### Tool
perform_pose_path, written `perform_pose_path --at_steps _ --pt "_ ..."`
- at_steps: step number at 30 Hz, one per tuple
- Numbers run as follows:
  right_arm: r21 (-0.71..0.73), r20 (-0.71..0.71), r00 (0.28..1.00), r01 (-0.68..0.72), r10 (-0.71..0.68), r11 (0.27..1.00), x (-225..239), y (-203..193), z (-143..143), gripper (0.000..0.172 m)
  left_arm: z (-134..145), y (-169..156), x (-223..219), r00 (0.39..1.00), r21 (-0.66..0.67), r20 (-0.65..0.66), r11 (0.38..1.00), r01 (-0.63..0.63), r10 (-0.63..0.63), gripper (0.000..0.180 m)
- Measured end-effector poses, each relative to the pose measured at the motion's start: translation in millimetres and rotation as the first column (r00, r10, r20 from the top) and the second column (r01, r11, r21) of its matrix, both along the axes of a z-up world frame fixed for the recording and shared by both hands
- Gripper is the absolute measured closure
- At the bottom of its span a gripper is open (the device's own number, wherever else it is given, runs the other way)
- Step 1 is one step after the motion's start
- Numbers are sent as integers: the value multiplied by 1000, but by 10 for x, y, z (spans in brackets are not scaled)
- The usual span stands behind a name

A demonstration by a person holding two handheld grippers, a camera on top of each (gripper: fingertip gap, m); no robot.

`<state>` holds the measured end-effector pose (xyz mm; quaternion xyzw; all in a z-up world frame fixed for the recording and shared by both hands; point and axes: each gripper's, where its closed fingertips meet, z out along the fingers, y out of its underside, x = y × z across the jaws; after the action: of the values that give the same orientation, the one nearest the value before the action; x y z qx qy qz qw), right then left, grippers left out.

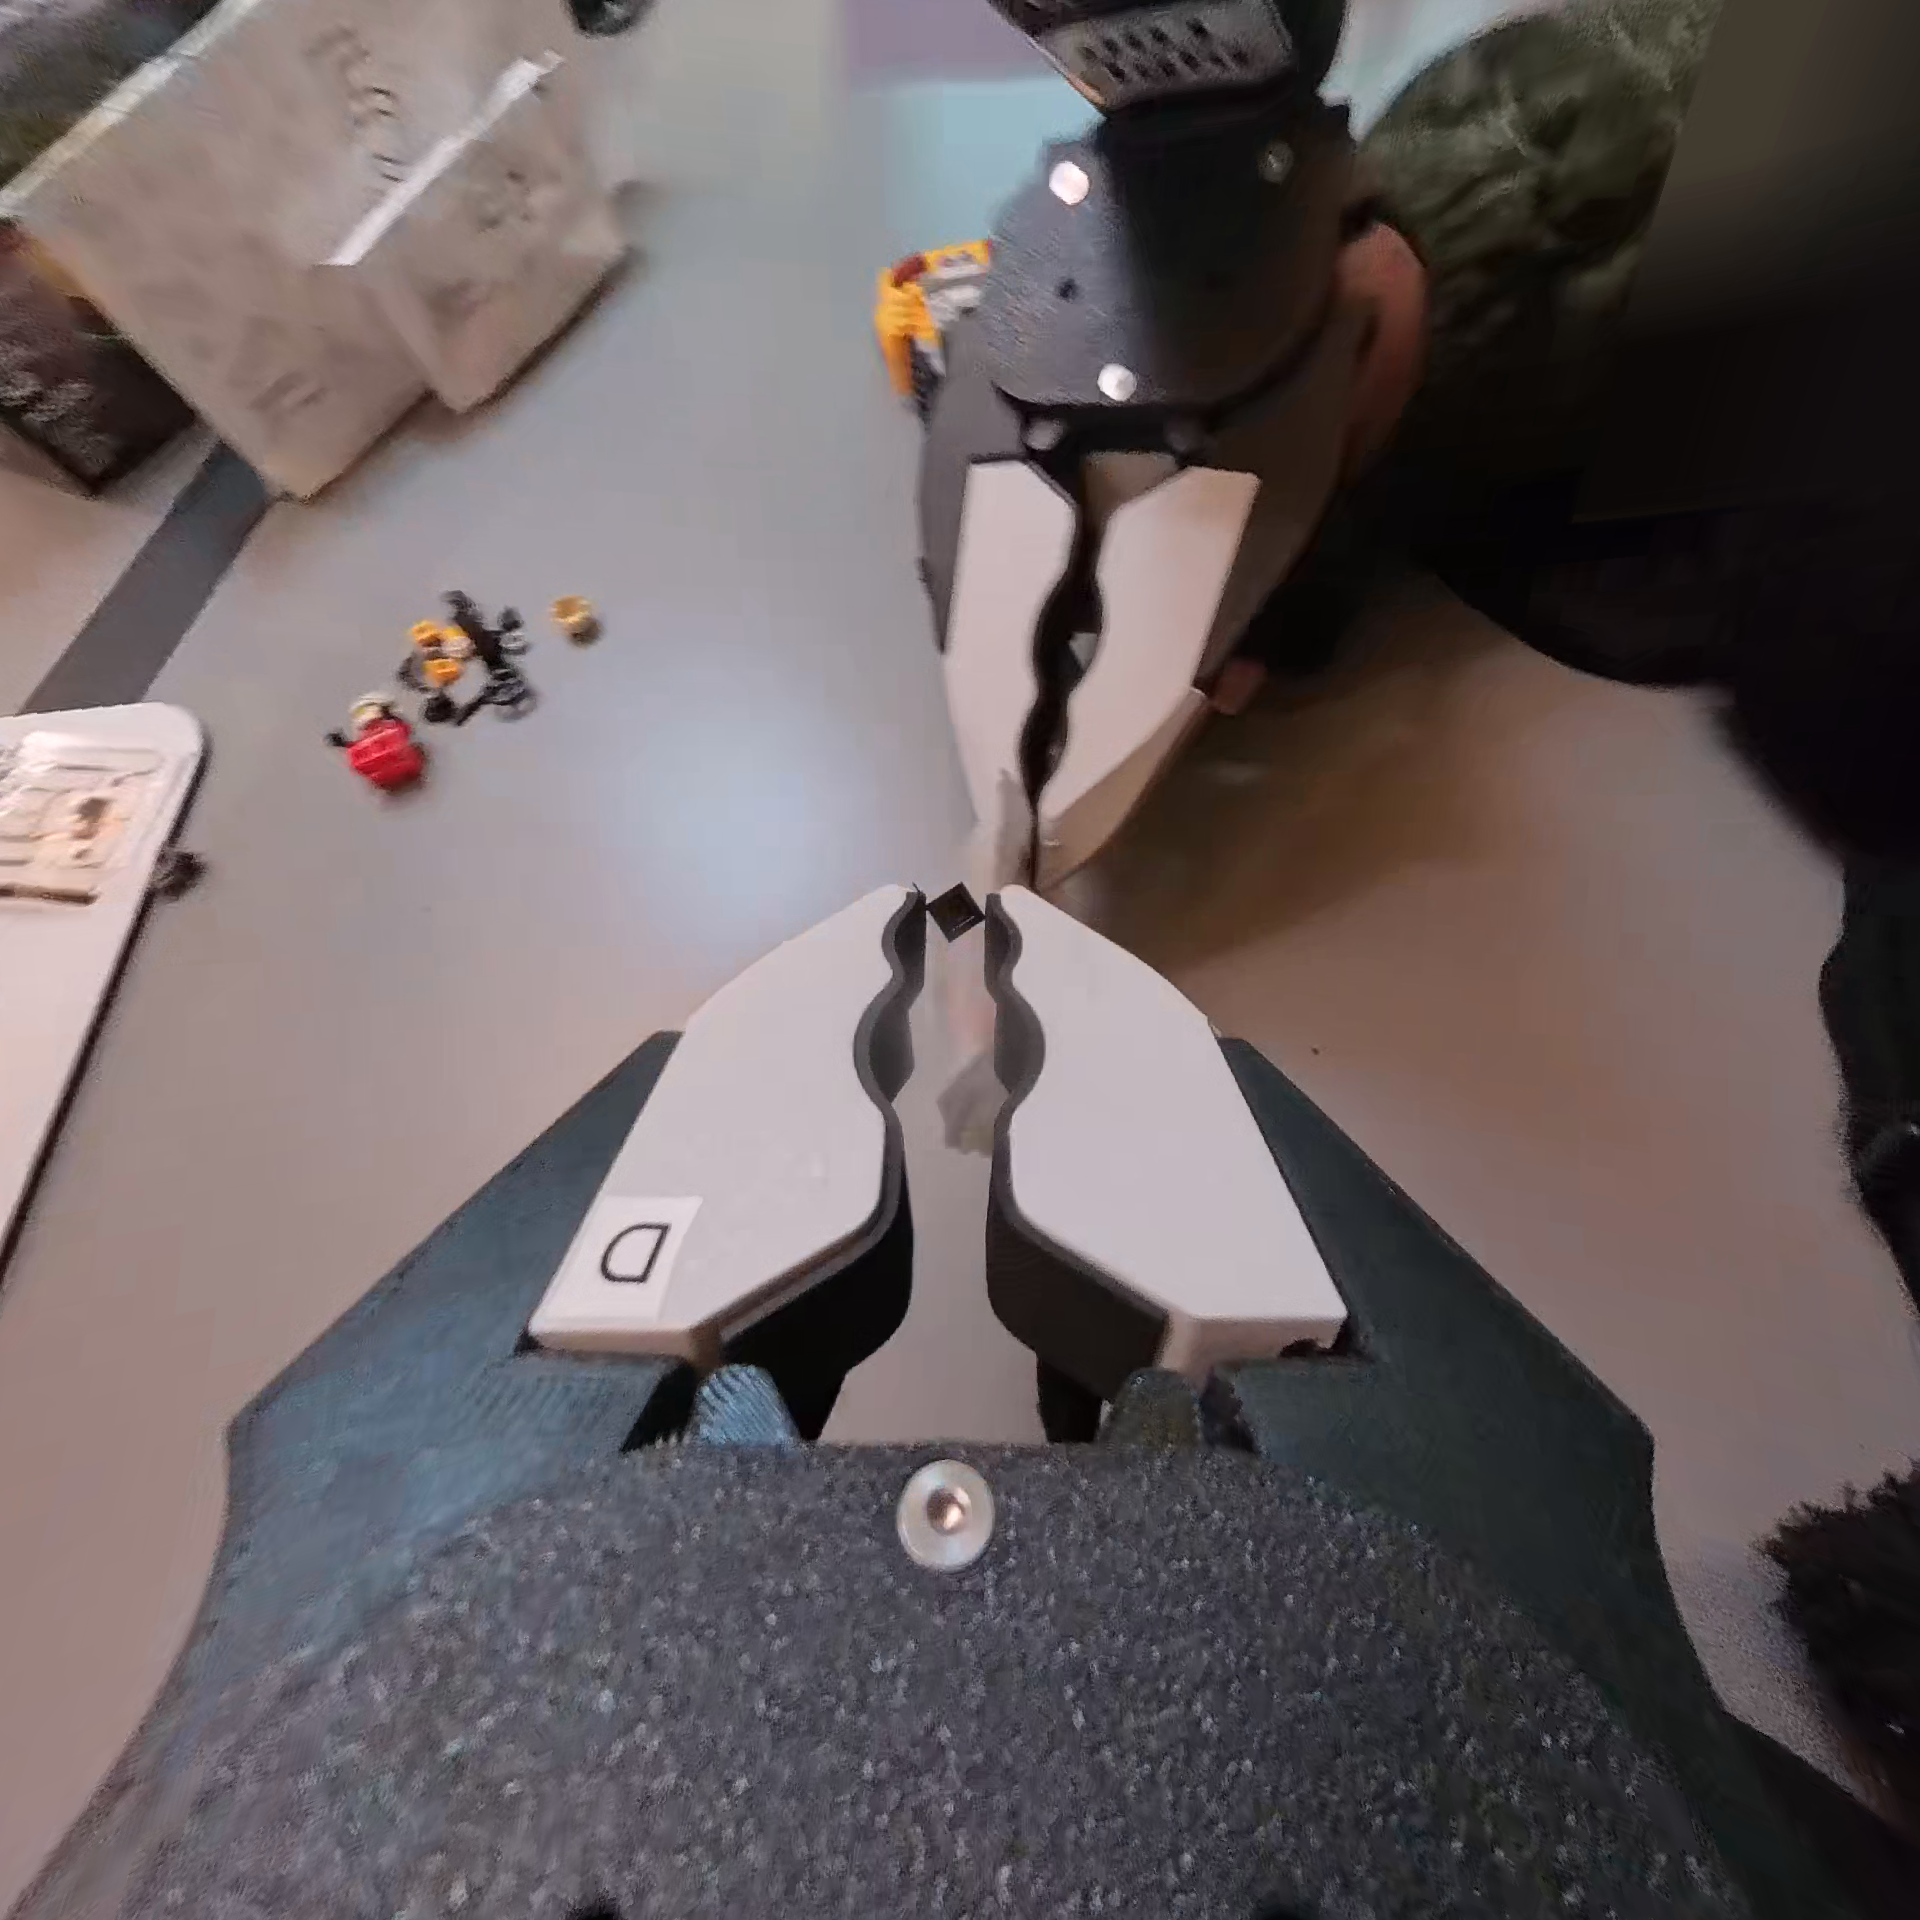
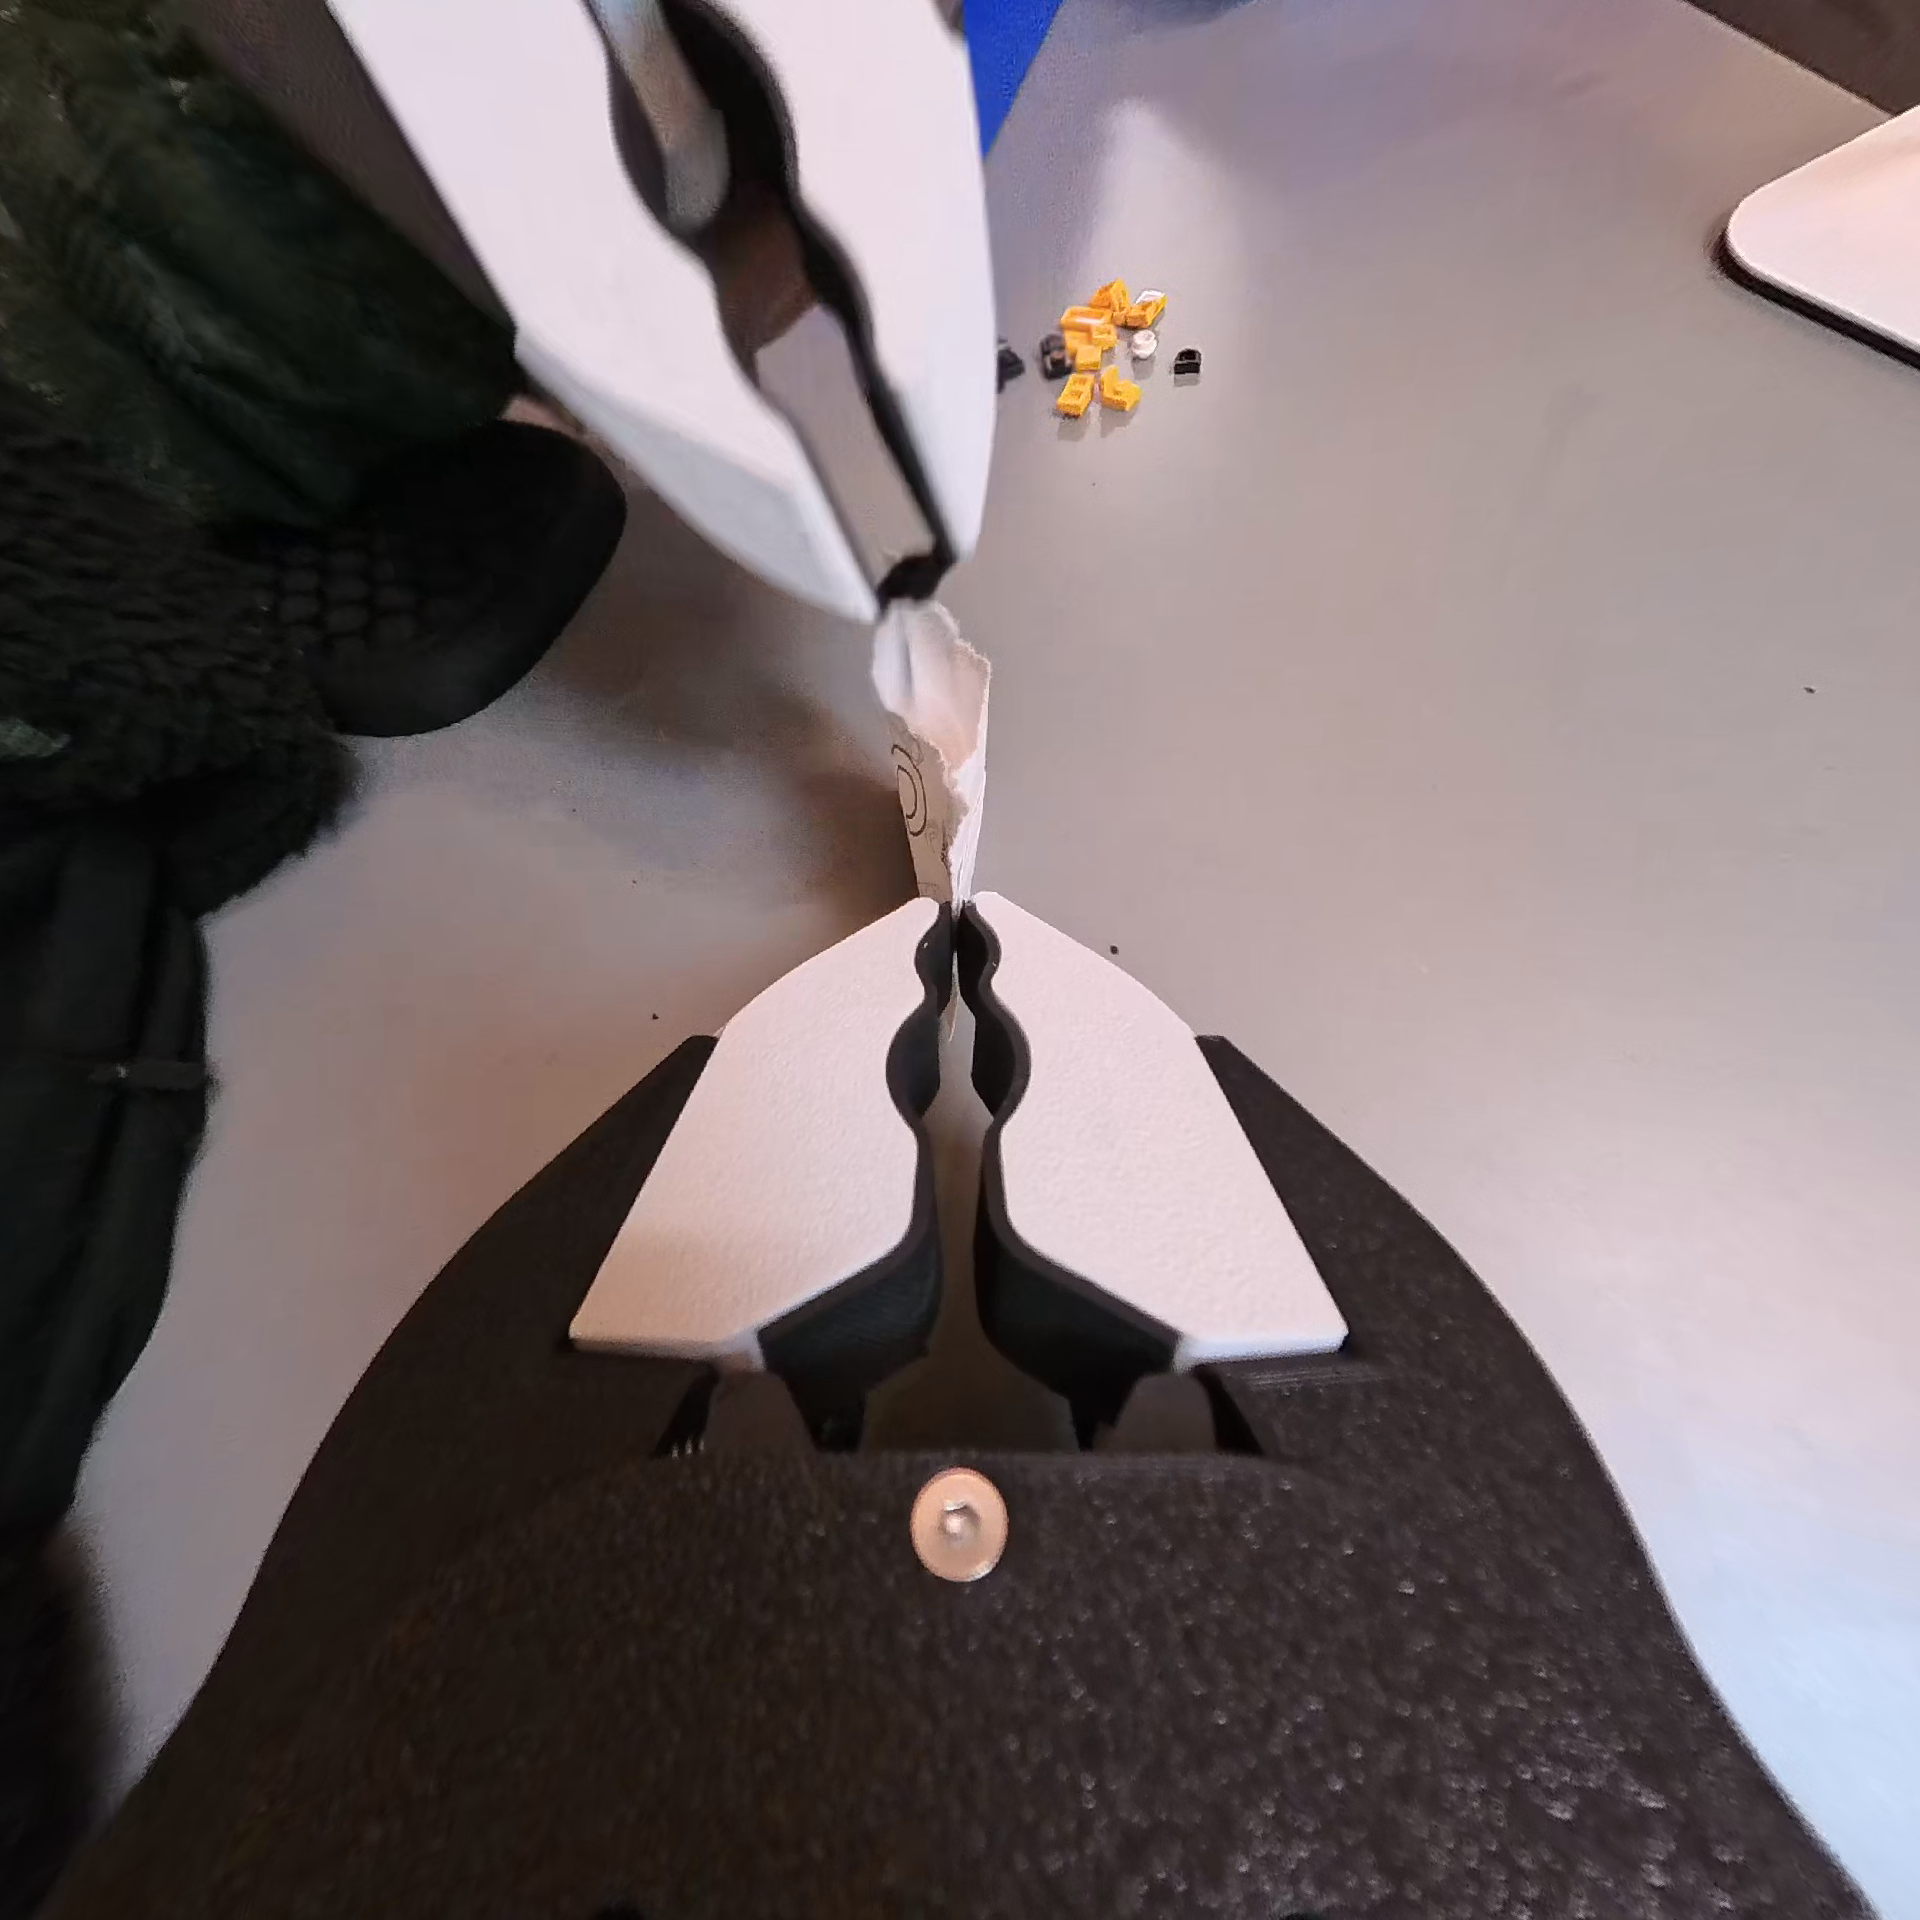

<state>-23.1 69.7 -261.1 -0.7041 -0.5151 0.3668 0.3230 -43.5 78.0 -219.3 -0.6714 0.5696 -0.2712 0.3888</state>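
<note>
At 9 o'clock in the left wrist view, a flat white board with rounded corner (image 1: pixel 104 790), lying on the grey table top (image 1: pixel 644 831). Toward 10 o'clock, a loose heap of small red, yellow and black plastic bricks (image 1: pixel 447 675), well apart from both tools.

In the middle, the left gripper (image 1: pixel 956 906): jaws almost closed, only a narrow slit remaining. Between its tips a small black square piece (image 1: pixel 956 918), turned like a diamond. Not possible to tell if both pads really press it.

From there toward 1 o'clock, the right gripper (image 1: pixel 1031 847), tip against tip with the left one. Fully closed on a torn white paper strip with printed marks (image 2: pixel 940 769). Strip pinched flat at its lower end, so kept off the table and standing upright toward 12 o'clock. Upper, crumpled end just at the other tool's tips, probably why both tools are so near.

At far right, a dark green sleeve (image 1: pixel 1507 156).
</note>
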Motion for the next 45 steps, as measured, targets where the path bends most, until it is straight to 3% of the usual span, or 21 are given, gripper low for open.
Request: perform_pose_path --at_steps 3,7,10,12,14,17,21,30,33,36,39,41,45 --pt "3 -7 1000 2 -1 1000 3 0 16 172 -162 32 -13 997 19 -80 1000 -15 17 165" --pt "3 -16 1000 8 -8 1000 12 19 24 172 -104 -11 -63 999 -13 -45 1000 9 -10 157" --pt "1 -17 1000 14 -14 1000 27 33 24 172 -94 196 -338 988 23 -96 993 -116 117 156" --pt "5 -14 1000 19 -19 1000 38 45 23 172 -126 464 -696 936 -3 -141 945 -326 323 156" --pt "4 -14 1000 22 -22 1000 44 56 21 172 -232 671 -1077 834 -68 -197 841 -537 516 151" --pt "-2 -11 1000 21 -21 1000 45 54 6 172 -446 812 -1471 694 -68 -289 709 -702 659 147" --pt "-9 -11 1000 18 -18 1000 45 50 -2 172 -635 834 -1580 645 -103 -346 656 -748 681 149" --pt "-23 -16 1000 13 -13 1000 43 46 -10 172 -794 1003 -1630 644 -151 -341 636 -757 685 159" --pt "-24 -15 1000 13 -14 1000 47 48 -10 172 -798 1011 -1620 662 -166 -334 650 -742 671 174" --pt "-25 -16 1000 12 -13 1000 47 47 -9 172 -780 982 -1602 682 -156 -335 676 -720 650 174" --pt "-20 -15 1000 16 -16 1000 47 54 -8 172 -496 820 -1187 841 -164 -170 826 -539 514 174" --pt "-19 -12 1000 19 -19 1000 44 58 -15 172 -217 592 -825 932 -144 -43 921 -363 361 174" --pt "-15 -9 1000 13 -14 1000 19 42 -21 172 22 134 -254 994 -55 30 993 -103 105 173"
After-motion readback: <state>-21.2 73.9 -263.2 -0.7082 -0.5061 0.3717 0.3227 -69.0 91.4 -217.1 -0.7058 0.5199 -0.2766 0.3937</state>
